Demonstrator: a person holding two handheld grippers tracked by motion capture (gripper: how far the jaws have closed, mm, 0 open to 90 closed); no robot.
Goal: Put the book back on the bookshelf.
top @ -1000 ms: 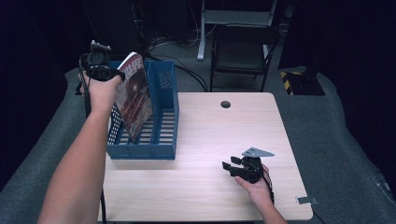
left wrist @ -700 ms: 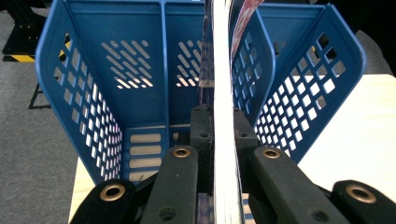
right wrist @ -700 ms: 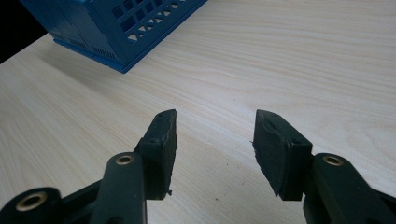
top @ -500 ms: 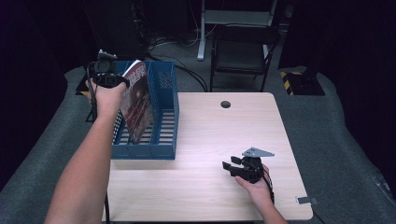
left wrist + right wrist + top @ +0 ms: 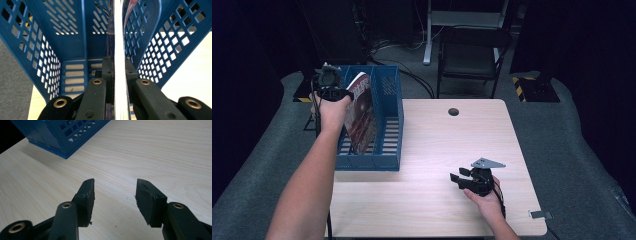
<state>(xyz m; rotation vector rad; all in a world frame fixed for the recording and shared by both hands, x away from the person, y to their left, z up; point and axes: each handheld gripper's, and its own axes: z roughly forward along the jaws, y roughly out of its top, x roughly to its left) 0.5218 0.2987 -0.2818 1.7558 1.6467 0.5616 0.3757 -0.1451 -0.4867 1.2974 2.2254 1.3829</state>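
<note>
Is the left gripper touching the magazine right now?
Touching. The left gripper view shows the left gripper with both jaws pressed flat against the magazine over the blue basket.

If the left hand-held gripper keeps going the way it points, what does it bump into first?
Probably the slatted floor of the blue basket. The left hand-held gripper, shut on the magazine, points down into it, so the magazine's lower edge likely lands first.

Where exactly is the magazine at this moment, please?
In the high view the magazine stands tilted inside the blue file basket at the table's left, clamped by the left gripper at its top edge.
</note>
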